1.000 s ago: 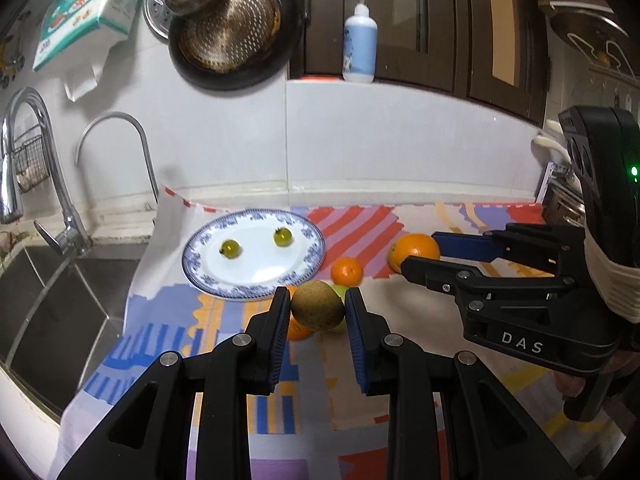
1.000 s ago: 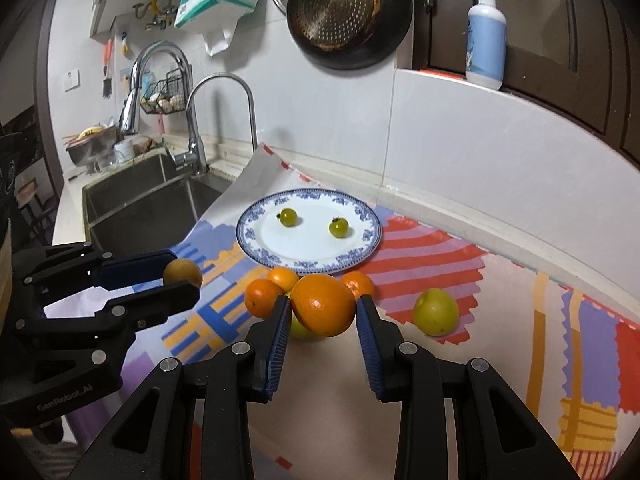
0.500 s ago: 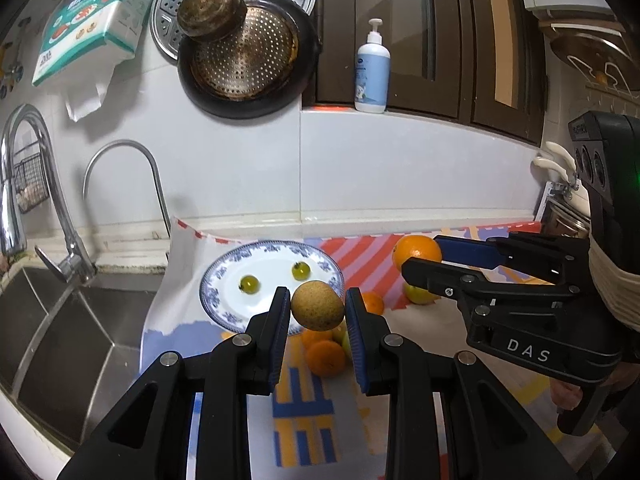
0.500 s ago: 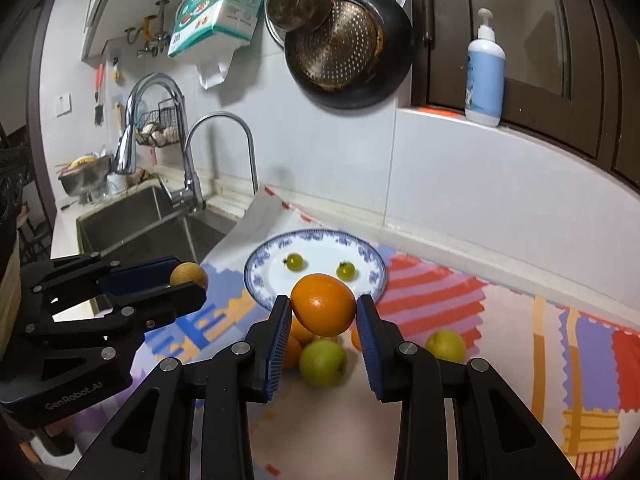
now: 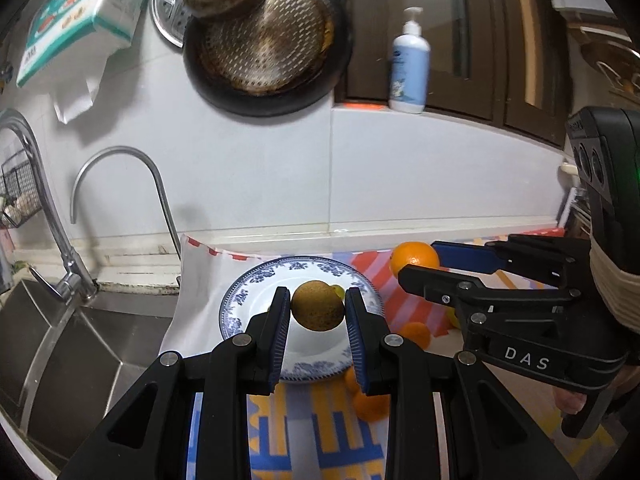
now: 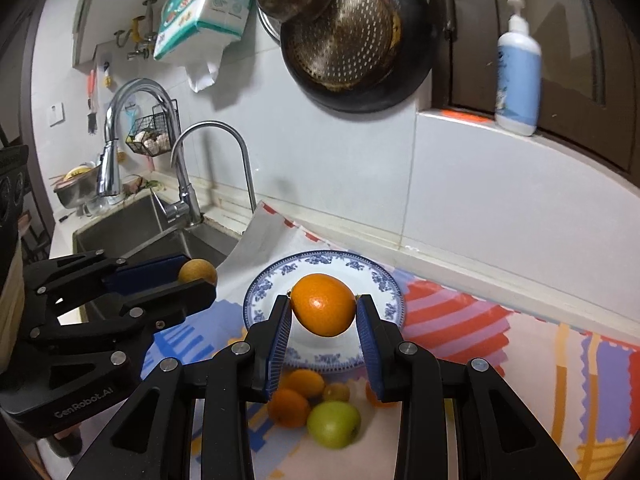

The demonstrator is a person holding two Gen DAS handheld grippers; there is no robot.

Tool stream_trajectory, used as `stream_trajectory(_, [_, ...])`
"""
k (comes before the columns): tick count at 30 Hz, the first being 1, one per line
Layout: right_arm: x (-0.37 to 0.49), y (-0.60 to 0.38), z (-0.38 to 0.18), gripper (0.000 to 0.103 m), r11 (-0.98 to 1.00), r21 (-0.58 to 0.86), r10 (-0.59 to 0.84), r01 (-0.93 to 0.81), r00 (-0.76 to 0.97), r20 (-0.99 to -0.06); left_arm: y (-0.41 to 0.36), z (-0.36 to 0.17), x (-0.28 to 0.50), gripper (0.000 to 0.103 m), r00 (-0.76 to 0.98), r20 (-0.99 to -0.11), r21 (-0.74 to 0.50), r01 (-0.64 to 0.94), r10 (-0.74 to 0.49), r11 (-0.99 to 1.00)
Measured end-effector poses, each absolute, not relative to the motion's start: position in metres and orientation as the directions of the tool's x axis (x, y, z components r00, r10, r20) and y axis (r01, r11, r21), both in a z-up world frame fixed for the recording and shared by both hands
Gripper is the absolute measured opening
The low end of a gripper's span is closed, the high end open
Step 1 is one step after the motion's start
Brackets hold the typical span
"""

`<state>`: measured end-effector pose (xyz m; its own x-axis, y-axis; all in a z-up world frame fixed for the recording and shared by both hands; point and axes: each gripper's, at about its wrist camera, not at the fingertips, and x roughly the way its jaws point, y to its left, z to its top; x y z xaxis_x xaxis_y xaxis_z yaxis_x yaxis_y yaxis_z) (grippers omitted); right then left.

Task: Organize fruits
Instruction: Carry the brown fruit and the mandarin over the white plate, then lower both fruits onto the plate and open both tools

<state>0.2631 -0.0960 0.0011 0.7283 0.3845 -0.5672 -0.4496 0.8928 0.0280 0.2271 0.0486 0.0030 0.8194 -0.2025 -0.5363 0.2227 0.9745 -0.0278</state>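
Left gripper (image 5: 318,312): its jaws are closed around a brown round fruit (image 5: 318,306); both blue pads touch the fruit, which is held in the air above the plate.
Right gripper (image 6: 323,312): its jaws are closed around an orange (image 6: 323,310), with a pad touching each side; it also is held in the air above the plate.
Plate (image 6: 384,280): white with a blue pattern on the rim, lying on the colourful cloth (image 6: 460,312) that covers the table, near the back wall.
On the plate: a small yellow-green fruit (image 5: 338,290) is partly visible behind the brown fruit; how many more lie there I cannot tell.
Loose fruits: in front of the plate, on the cloth, lie a green apple (image 6: 333,424) and several small oranges (image 6: 289,407), close together.
Sink (image 6: 132,228): to the left of the plate, with two curved taps behind it.
Wall behind the plate: a dark pan (image 6: 356,36) hangs there, and a pump bottle (image 6: 517,76) stands on the ledge to its right.
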Motion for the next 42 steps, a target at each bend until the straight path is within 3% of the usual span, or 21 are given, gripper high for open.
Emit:
stream_trajectory(26, [0.424, -0.069, -0.089, 0.035, 0.908, 0.082, 0.322, -0.41, 0.56, -0.763, 0.063, -0.095, 0.374, 0.028, 0.672, -0.726, -0.048, 0.165, -0.149, 0.985])
stream_trajectory(38, [0.436, -0.067, -0.103, 0.035, 0.907, 0.096, 0.326, -0.411, 0.538, -0.777, 0.061, -0.104, 0.387, 0.029, 0.661, -0.737, -0.028, 0.176, -0.139, 0.984])
stream_trajectory(42, [0.434, -0.07, -0.1, 0.035, 0.905, 0.102, 0.334, -0.412, 0.543, -0.771, 0.061, -0.097, 0.382, 0.034, 0.667, -0.731, -0.029, 0.179, -0.143, 0.983])
